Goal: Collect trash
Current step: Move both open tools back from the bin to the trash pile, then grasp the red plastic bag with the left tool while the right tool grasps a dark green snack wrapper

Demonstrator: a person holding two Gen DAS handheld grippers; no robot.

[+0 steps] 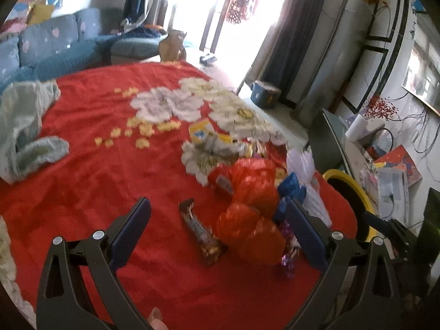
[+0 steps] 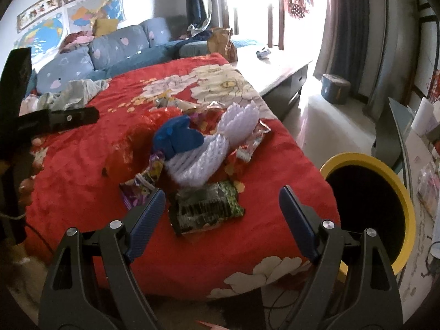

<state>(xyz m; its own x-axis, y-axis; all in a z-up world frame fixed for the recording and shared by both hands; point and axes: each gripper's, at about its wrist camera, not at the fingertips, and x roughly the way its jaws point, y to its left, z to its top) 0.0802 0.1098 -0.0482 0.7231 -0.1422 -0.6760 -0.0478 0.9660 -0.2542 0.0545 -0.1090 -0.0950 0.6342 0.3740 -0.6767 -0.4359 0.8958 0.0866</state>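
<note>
Trash lies heaped on a red flowered blanket [image 1: 96,170]. In the left wrist view my left gripper [image 1: 217,206] is open above a brown snack wrapper [image 1: 202,233] and a crumpled orange plastic bag [image 1: 253,214], touching neither. In the right wrist view my right gripper [image 2: 220,198] is open, and a green-and-black snack packet [image 2: 206,209] lies between its fingers, untouched. Beyond it sit white foam netting [image 2: 214,143], a blue crumpled piece [image 2: 177,136] and a purple wrapper [image 2: 143,184]. A yellow-rimmed black bin [image 2: 365,206] stands beside the bed on the right; the bin [image 1: 349,200] also shows past the left gripper.
A pale green cloth [image 1: 24,126] lies on the blanket's left side. A blue sofa [image 2: 118,46] stands behind the bed. A cluttered desk [image 1: 385,170] sits to the right of the bin. The left gripper's body [image 2: 68,118] shows at the left of the right wrist view.
</note>
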